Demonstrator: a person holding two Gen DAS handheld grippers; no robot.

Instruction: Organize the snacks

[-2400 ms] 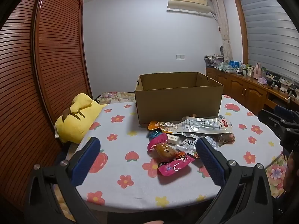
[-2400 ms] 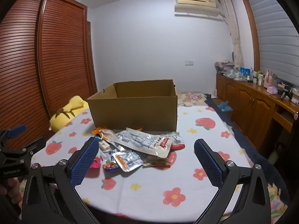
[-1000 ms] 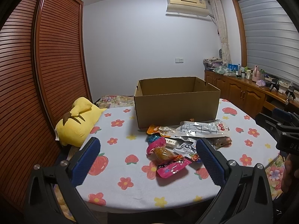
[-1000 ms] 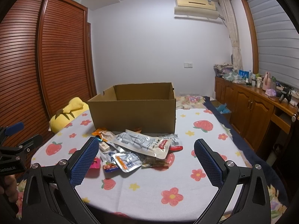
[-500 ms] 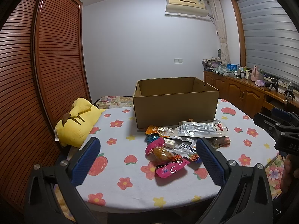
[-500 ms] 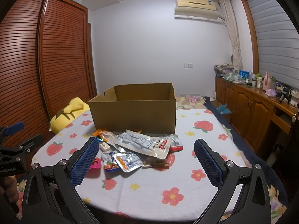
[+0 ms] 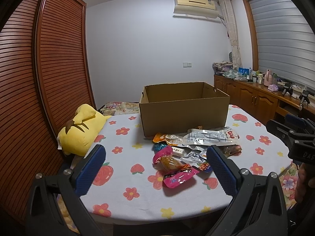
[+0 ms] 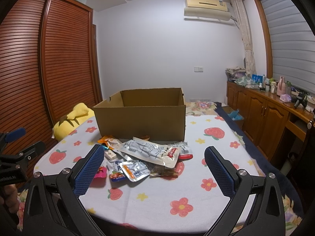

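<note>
Left gripper (image 7: 155,169): jaws spread wide, nothing between them, held low in frame above near edge of table (image 7: 122,200). Right gripper (image 8: 154,169): jaws likewise spread wide, empty, bottom of frame.

Snack pile (image 7: 193,149) sits centre-right of left wrist view, on flowered cloth, just in front of cardboard box (image 7: 184,112). Box open-topped, upright, centre frame in both views; inside not visible. Pile incl. large silver pouch (image 8: 151,150) on top, pink packet (image 7: 177,177) nearest camera in left view, orange packet (image 7: 165,138) touching box front. Packets overlap; exact count cannot be told.

Yellow plush (image 7: 82,129) at left edge of table, mid-left of frame, well apart from snacks. Wooden cabinet (image 8: 261,116) w/ clutter on top, right side of frame.
</note>
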